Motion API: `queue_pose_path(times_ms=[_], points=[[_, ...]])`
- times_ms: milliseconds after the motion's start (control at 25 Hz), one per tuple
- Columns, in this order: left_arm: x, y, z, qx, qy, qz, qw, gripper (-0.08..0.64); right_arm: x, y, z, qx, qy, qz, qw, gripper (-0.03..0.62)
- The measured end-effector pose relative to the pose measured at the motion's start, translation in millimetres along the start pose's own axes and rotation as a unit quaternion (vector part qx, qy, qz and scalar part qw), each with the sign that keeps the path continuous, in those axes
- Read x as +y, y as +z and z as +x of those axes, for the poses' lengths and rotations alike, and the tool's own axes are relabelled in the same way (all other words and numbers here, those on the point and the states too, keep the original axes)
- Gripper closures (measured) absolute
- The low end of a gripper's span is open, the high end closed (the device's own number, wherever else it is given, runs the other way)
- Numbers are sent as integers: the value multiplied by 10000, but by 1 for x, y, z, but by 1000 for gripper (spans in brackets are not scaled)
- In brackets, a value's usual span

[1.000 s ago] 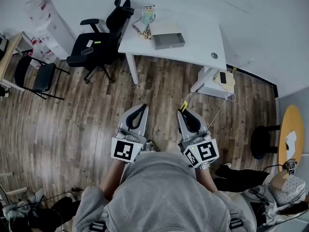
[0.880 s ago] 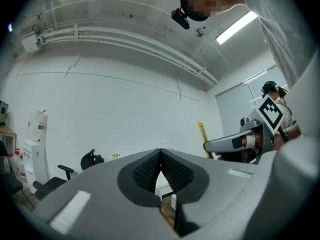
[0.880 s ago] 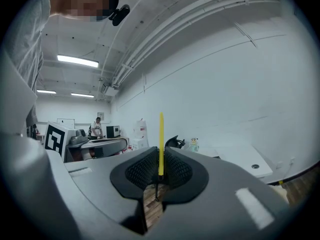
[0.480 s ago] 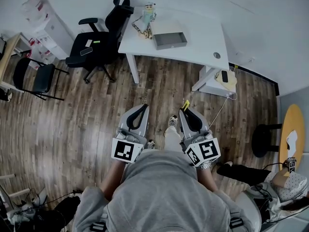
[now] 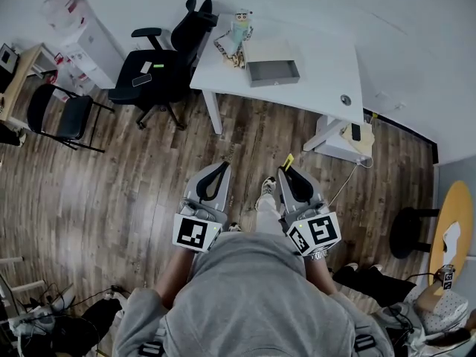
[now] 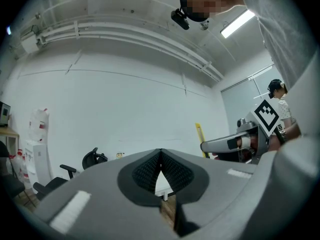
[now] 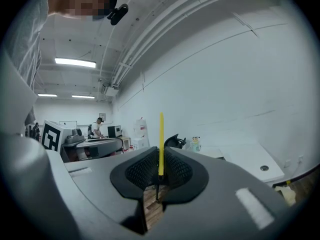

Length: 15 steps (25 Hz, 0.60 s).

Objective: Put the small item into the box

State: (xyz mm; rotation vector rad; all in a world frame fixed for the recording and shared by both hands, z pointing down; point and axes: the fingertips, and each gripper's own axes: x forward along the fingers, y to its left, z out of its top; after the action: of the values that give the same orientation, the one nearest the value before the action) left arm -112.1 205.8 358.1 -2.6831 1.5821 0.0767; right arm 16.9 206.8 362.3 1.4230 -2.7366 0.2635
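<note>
Both tongs are held low in front of me over the wooden floor (image 5: 126,192), side by side and apart. The left tongs (image 5: 222,165) have their jaws pressed together at the tips with nothing between them, and the left gripper view confirms this. The right tongs (image 5: 286,172) are clamped on the small item (image 5: 287,161), a thin yellow strip, and the right gripper view shows the strip (image 7: 161,134) standing upright out of the closed pads. A grey sweater (image 5: 245,296) fills the bottom of the head view, and one shoe (image 5: 268,187) shows between the two tongs. Well ahead of me stands a white table (image 5: 320,80) against the wall. A black office chair (image 5: 167,58) is just left of the table, and a second black chair (image 5: 63,114) stands further left. Part of a round yellow table (image 5: 452,214) shows at the right edge. On the white table sits the box (image 5: 275,81), a grey open tray near the table's left end, and I see nothing inside it. A small toy figure (image 5: 239,27) stands just beside the box at the table's back left corner. The strip is well apart from the box and held over the floor in my right tongs.
</note>
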Motion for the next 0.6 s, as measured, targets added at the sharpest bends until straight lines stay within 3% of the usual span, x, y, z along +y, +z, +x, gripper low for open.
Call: queue_pose_path(times_ms=[480,600], points=[[4,-3,93,103,73,55,9999,557,-79,18,52,75,201,21,9998,531],[6,-1,114,291,137,-3,9995,557,-95,23,65,151,300,0,9994,531]])
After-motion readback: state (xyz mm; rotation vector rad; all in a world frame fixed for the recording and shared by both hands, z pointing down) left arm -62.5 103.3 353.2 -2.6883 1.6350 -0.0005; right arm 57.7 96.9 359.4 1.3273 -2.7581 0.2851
